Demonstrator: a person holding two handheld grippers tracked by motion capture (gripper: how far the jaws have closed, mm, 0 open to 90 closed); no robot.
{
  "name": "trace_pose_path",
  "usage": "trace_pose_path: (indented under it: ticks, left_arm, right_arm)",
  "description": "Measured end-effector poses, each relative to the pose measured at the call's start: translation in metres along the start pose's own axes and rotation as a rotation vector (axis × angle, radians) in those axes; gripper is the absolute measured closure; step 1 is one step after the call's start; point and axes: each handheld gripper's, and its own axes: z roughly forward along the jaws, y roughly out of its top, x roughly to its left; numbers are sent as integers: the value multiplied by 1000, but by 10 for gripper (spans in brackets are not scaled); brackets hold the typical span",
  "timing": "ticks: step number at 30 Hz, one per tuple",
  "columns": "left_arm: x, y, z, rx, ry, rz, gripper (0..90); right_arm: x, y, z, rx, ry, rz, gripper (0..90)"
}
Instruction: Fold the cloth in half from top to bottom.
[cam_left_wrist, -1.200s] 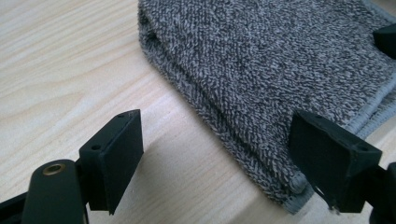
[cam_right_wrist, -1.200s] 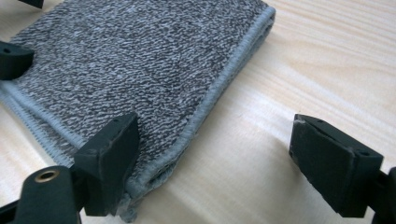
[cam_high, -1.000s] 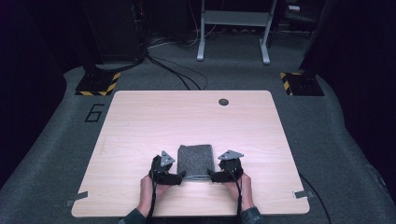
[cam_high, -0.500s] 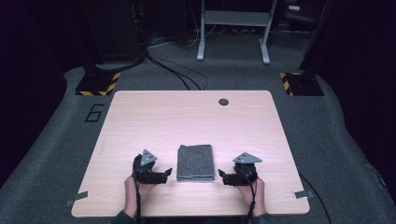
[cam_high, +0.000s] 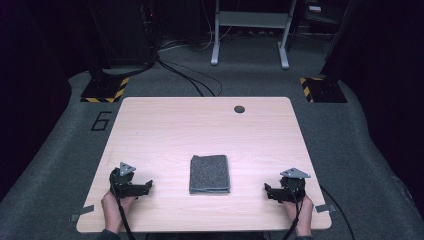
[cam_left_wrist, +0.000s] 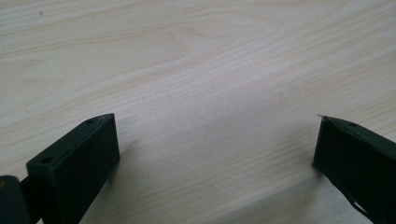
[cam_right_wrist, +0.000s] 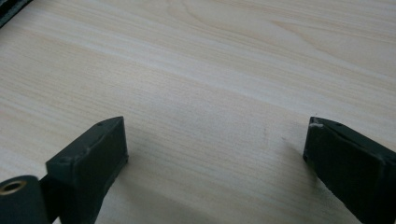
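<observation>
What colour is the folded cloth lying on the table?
Dark grey, with a speckled, towel-like texture; the folded cloth shows best in the high view.

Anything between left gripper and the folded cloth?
No. High view shows bare tabletop between the left gripper and the folded grey cloth.

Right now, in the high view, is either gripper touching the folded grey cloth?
No: the left gripper and right gripper sit well apart from the folded grey cloth, bare table between.

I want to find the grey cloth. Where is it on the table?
In the high view, the cloth lies folded near the table's front edge, in the middle, between the left tongs and the right tongs, touching neither.
</observation>
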Motion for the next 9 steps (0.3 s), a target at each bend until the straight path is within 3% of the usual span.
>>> trace_pose_path:
  ticks: [9]
  left_arm:
    - [1, 2, 2, 4, 11, -15, 0]
  right_arm:
    - [0, 3, 4, 12, -4, 10, 0]
